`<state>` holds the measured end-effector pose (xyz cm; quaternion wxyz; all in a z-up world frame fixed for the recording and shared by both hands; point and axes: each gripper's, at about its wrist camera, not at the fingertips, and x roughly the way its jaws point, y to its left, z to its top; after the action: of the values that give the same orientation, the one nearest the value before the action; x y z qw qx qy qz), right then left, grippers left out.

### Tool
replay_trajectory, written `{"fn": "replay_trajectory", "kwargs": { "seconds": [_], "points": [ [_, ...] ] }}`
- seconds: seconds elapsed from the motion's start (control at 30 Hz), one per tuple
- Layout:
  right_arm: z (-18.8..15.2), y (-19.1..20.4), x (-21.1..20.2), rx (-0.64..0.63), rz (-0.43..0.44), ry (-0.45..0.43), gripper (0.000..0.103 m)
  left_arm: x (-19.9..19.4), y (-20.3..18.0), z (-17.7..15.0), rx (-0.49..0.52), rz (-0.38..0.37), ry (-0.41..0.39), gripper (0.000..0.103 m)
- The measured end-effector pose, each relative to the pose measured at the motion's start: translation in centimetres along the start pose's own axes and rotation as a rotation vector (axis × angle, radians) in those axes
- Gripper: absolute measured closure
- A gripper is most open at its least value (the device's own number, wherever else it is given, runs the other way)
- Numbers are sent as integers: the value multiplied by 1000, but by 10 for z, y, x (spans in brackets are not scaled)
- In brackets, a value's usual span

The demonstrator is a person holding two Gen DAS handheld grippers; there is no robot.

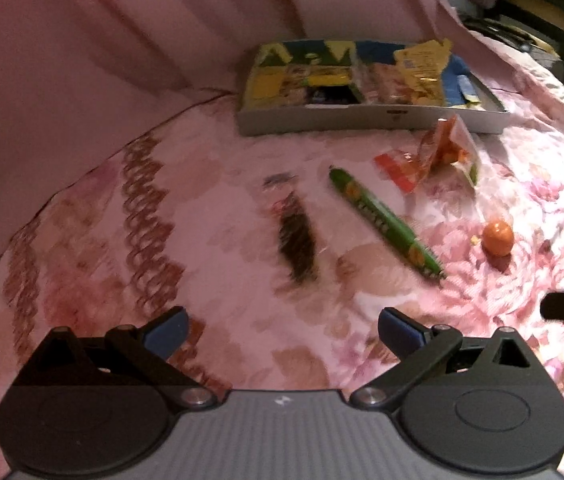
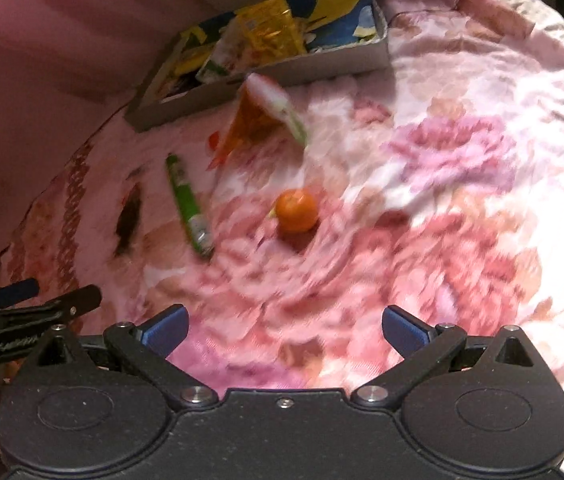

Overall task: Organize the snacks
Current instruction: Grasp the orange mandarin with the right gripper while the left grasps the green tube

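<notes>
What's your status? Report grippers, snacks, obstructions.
Left gripper open, right gripper open, both empty. Green stick, dark packet, orange bag, orange ball outside tray. Nothing in the way.

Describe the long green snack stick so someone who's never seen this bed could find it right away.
Start at the shallow grey cardboard box of snacks at the back of the pink floral bedspread. In front of it, the long green wrapped stick lies diagonally between a dark brown packet and a small round orange fruit. It alone is long, thin and green.

You're in a home bedroom. The floral bedsheet [image 1: 522,208] and pink curtain [image 1: 121,40] behind it show that.
</notes>
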<state>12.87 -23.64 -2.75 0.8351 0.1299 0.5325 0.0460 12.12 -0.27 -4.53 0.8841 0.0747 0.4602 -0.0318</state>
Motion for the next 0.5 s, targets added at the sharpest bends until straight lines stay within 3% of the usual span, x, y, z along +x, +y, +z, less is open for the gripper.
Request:
{"fn": "replay_trajectory", "kwargs": {
  "seconds": [0.2, 0.33, 0.5],
  "points": [
    [20, -7, 10, 29, 6, -115, 1, 14, -4, 15, -54, -152, 2, 0],
    [28, 4, 14, -53, -35, -173, 1, 20, -8, 27, -54, -211, -51, 0],
    [27, 15, 25, -191, -114, -166, 1, 36, -12, 38, -52, -251, -77, 0]
  ]
}}
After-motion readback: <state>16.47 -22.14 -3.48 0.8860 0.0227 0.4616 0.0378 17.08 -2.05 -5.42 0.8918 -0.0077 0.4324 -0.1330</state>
